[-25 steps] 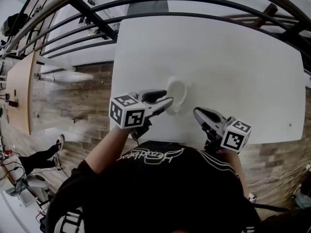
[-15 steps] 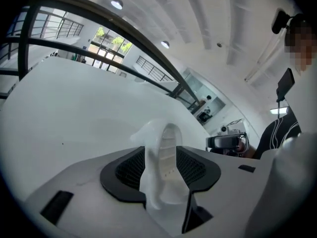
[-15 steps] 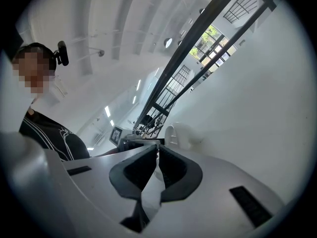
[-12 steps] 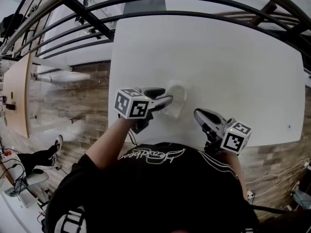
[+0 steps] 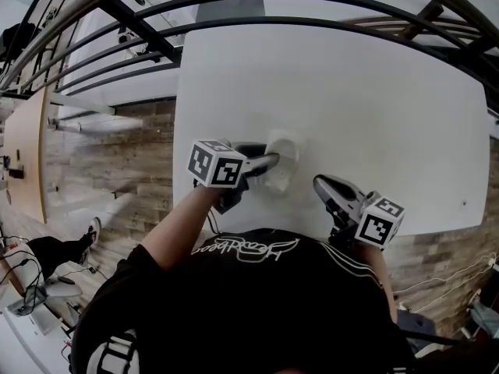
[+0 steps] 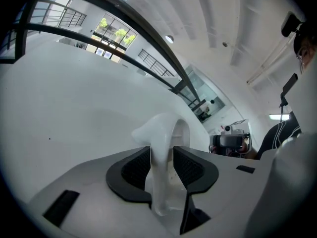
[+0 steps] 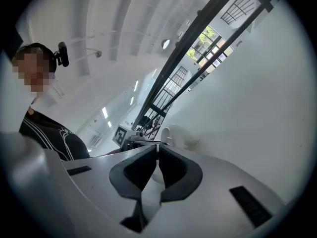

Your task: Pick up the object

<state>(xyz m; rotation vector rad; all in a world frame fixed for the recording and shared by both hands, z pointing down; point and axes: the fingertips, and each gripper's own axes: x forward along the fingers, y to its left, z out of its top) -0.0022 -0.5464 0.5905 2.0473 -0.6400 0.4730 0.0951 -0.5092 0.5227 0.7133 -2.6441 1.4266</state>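
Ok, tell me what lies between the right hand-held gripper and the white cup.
Only bare white table. The head view shows nothing on the strip between the right hand-held gripper and the white cup, and the right gripper view agrees.

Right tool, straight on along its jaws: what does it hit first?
Probably the white object, dead ahead just beyond the right tool's shut tips; how far off is hard to judge.

Bright even light, soft shadows, fisheye-warped edges.
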